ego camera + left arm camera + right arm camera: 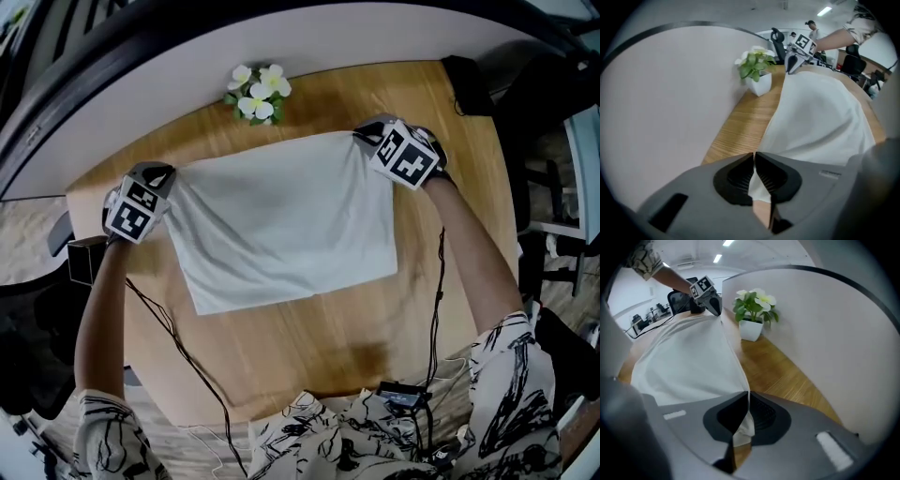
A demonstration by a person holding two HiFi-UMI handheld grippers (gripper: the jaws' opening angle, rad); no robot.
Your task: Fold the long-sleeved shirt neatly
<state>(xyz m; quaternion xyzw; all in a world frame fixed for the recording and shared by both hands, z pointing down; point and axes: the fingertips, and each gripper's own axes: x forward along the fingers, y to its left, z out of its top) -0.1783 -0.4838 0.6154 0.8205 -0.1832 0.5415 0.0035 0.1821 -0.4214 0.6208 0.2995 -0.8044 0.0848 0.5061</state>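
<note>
The right gripper [747,401] pinches a corner of the shirt [689,362] tight between its jaws. The shirt lies spread on the wooden table [776,369]. Far off, the left gripper [715,308] has the shirt's other corner. A plant [753,305] in a white pot [751,329] stands by the grey wall [834,333].

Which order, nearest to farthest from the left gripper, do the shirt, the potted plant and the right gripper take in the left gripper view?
1. Shirt: clamped in the left gripper itself.
2. Potted plant: ahead, left of the shirt.
3. Right gripper: farthest, holding the shirt's other corner.
</note>
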